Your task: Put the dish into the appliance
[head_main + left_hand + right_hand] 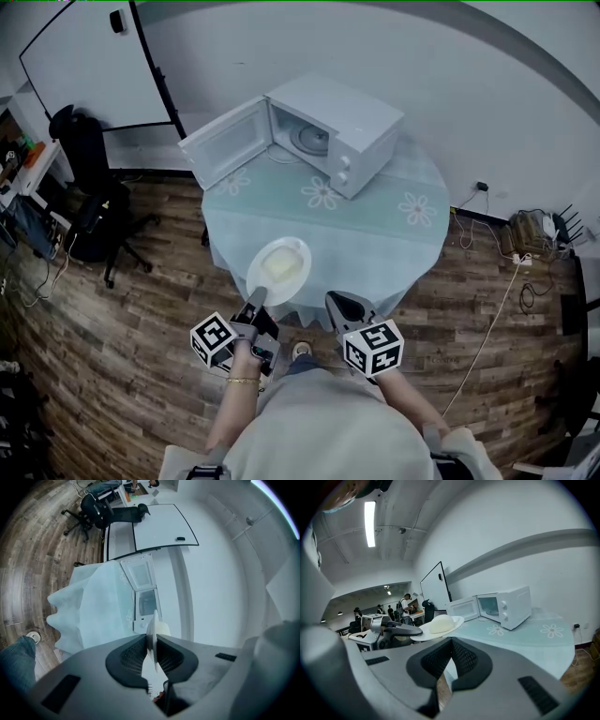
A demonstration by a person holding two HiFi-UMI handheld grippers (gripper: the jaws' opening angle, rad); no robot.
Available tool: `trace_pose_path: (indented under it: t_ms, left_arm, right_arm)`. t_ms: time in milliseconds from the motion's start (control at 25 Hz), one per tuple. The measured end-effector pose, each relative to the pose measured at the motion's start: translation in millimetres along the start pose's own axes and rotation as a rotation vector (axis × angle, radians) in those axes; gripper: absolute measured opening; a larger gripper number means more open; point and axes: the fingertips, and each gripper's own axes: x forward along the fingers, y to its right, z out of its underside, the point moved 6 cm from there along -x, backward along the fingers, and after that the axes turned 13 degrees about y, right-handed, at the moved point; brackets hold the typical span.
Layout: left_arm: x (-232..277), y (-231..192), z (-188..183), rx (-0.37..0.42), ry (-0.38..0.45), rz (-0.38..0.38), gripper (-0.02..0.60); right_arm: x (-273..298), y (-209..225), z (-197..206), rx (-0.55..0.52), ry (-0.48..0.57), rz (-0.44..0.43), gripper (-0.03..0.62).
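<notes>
Left gripper [152, 638]: jaws clamped on the near rim of the plate [279, 267], which sits edge-on between the pads in the left gripper view. The plate is white and held roughly level. A pale rounded lump of food [439, 623] sits on it. In the head view the plate hangs over the near edge of the counter [375, 239]. In the right gripper view it looks clear of the cloth.

Right gripper [450, 641]: jaw tips together, nothing between them. It sits just right of the plate in the head view, near but not touching, low at the counter's near edge.

Counter: round, under a light green cloth [412, 234] with white flower prints.

Microwave [342, 131]: white, at the far side of the counter, well apart from the plate. Its door [225, 142] is swung wide open to the left, and the glass turntable [309, 139] shows inside. The control knobs are on the right of its front. The left gripper view looks straight along the plate toward the open cavity.

Surroundings: wood-plank floor [112, 328]. A black office chair [89, 178] is at the left and a whiteboard [89, 66] stands on the wall behind it. Cables [525, 267] and a power strip lie on the floor at the right. A few people stand far back in the right gripper view, too small to detail.
</notes>
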Motion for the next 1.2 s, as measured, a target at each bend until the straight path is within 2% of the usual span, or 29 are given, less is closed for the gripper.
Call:
trace_pose_path:
  t_ms: [600,1200]
  left_arm:
    - [116.8,-4.9,-73.4,-0.004,-0.027,-0.014,0.048]
    - [189.6,-9.0,-91.9,-0.02,-0.069,-0.011,0.048]
  right_arm:
    - [118.1,40.5,-20.3,-0.002,-0.004,0.039,0.005]
    - [173.0,66.0,-32.4,-0.001,-0.01,0.065,0.005]
